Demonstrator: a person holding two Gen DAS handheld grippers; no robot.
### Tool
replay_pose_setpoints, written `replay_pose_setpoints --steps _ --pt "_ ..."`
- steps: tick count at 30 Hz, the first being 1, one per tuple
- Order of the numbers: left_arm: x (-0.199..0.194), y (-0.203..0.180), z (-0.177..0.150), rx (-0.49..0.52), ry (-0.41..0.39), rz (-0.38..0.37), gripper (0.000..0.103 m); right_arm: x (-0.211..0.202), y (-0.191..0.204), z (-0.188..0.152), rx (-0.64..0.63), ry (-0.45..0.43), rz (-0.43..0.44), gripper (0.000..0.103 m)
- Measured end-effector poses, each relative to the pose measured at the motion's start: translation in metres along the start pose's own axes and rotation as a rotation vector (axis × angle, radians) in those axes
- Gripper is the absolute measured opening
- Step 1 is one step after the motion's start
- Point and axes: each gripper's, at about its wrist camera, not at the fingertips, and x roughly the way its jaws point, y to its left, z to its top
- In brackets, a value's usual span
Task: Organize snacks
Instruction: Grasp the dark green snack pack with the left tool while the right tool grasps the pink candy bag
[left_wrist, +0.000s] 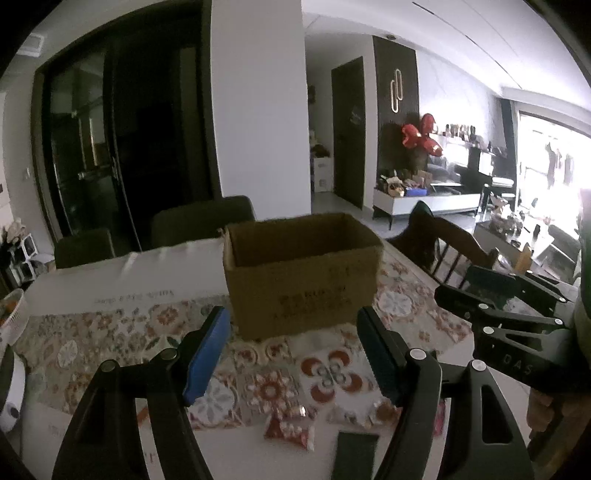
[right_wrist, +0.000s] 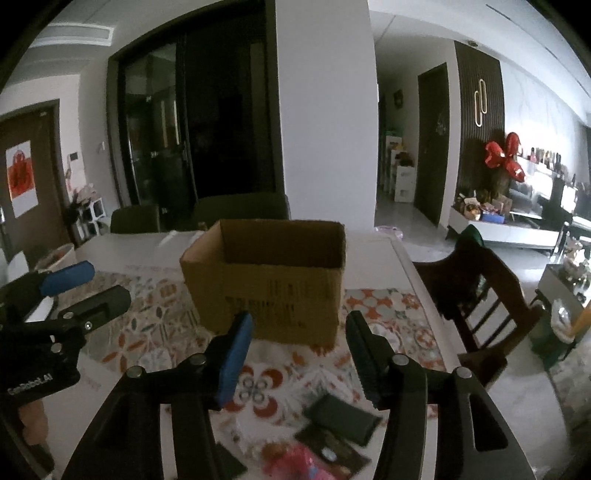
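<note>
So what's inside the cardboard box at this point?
The cardboard box stands open-topped. Only bare brown inner walls show in both wrist views. Its near wall hides the floor, so whether any snack lies inside cannot be told. Snack packets lie on the table in front of it.

I am looking into a home, an open dining and living room. At the centre, a dining table (right_wrist: 373, 254) under a floral tablecloth (right_wrist: 399, 314), with a wooden chair (right_wrist: 480, 295) at right. At upper right, red balloons (right_wrist: 504, 157) above a low white cabinet (right_wrist: 517, 230); dark glass doors (right_wrist: 192, 125) at upper left.
</note>
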Motion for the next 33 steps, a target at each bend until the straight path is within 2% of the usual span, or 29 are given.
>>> replay_pose_setpoints --steps 11,20,33 --pt "-0.006 -0.021 -0.056 0.050 0.133 -0.070 0.071 -0.023 0.004 -0.046 -0.045 0.052 -0.024 0.054" --pt "0.015 -0.032 -0.093 0.052 0.283 -0.112 0.071 0.002 -0.001 -0.088 -0.049 0.228 0.026 0.054" --pt "0.059 -0.042 -0.129 0.016 0.487 -0.206 0.070 0.044 -0.008 -0.127 -0.072 0.427 0.091 0.054"
